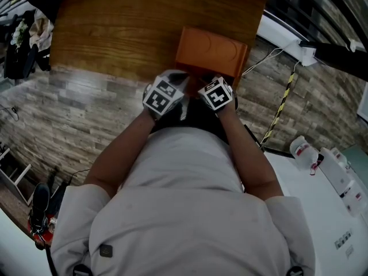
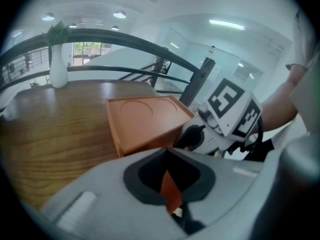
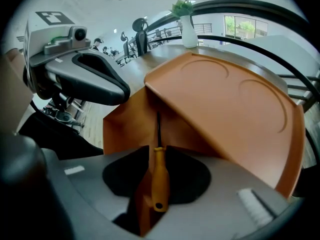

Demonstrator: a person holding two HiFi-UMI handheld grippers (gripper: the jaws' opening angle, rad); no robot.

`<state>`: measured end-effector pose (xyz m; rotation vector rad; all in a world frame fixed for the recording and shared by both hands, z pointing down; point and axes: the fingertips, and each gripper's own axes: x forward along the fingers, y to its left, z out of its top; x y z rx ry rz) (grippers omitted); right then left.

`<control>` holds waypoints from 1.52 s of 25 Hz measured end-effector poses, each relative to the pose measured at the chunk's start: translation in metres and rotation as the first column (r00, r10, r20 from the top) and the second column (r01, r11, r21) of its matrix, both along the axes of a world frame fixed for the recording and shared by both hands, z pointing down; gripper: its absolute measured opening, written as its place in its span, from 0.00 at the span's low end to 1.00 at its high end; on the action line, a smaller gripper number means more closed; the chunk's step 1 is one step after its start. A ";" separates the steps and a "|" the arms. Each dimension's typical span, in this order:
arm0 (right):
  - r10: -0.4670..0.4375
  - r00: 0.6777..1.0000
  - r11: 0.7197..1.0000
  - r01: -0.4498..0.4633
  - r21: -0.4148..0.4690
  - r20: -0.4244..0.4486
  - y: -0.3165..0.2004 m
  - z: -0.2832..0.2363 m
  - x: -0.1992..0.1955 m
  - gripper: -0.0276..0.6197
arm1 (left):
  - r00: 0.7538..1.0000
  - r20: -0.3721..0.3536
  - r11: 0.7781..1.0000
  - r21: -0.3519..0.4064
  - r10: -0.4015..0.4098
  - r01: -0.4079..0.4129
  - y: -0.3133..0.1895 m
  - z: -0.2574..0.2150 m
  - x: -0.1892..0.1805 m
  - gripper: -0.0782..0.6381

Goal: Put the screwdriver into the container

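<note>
1. the wooden table [image 1: 115,33] carries the orange container [image 1: 211,52] right at its near edge. any tug towards me could drag the box off the lip.
2. in the right gripper view, the container's top panel [image 3: 235,109] looks tilted up over a narrow dark gap. if it drops, i judge the opening shuts before anything is inside.
3. the left gripper [image 2: 172,184] has its jaws almost together on a thin orange sliver [image 2: 171,191]. i take it for part of the box but can't be sure. if that pinch slips, the panel may fall.
4. the right gripper [image 3: 157,159] sits just beside the left one, so the two could knock together as i push in. its jaws are clamped on the handle.
5. the screwdriver [image 3: 159,179] is held between those jaws, with its dark shaft aimed at the gap. the tip seems to be at the opening and the handle is still outside. a slightly wrong angle could jam the tip on the wall and twist the tool in the grip.
</note>
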<state>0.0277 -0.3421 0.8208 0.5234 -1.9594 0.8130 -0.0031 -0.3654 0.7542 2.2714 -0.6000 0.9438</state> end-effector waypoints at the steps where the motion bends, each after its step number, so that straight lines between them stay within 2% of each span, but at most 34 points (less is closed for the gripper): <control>1: 0.003 1.000 1.000 -0.003 0.004 0.006 0.001 -0.004 0.001 0.22 | 1.000 0.003 1.000 0.002 0.005 -0.005 0.001 -0.001 0.001 0.11; 6: 0.019 0.999 0.999 -0.020 0.030 0.026 0.006 -0.024 0.003 0.22 | 1.000 -0.001 1.000 0.020 0.013 -0.013 0.005 -0.014 0.000 0.11; 11: 0.073 0.995 0.994 -0.079 0.081 0.067 -0.001 -0.050 0.006 0.22 | 1.000 -0.018 0.999 0.043 0.010 -0.009 0.000 -0.031 0.000 0.11; 19: 0.175 0.974 0.964 -0.199 0.175 0.144 -0.009 -0.107 0.010 0.18 | 0.998 -0.067 0.993 0.120 0.010 -0.002 0.001 -0.078 -0.003 0.11; 25: 0.190 0.964 0.924 -0.240 0.298 0.188 -0.018 -0.165 0.008 0.13 | 0.993 -0.115 0.977 0.212 0.032 -0.006 -0.007 -0.134 -0.007 0.11; 28: 0.209 0.948 0.900 -0.282 0.333 0.240 -0.017 -0.201 0.003 0.11 | 0.987 -0.154 0.966 0.260 0.034 0.008 -0.004 -0.163 -0.010 0.11; 33: 0.201 0.930 0.847 -0.323 0.423 0.308 -0.017 -0.266 -0.002 0.06 | 0.978 -0.191 0.955 0.295 0.083 -0.023 0.014 -0.201 -0.010 0.11; 36: 0.197 0.917 0.832 -0.344 0.435 0.347 -0.011 -0.289 -0.007 0.05 | 0.972 -0.215 0.947 0.319 0.097 -0.025 0.019 -0.222 -0.017 0.11; 38: 0.205 0.907 0.810 -0.368 0.456 0.367 -0.005 -0.302 -0.006 0.05 | 0.964 -0.247 0.945 0.327 0.096 -0.010 0.022 -0.237 -0.021 0.11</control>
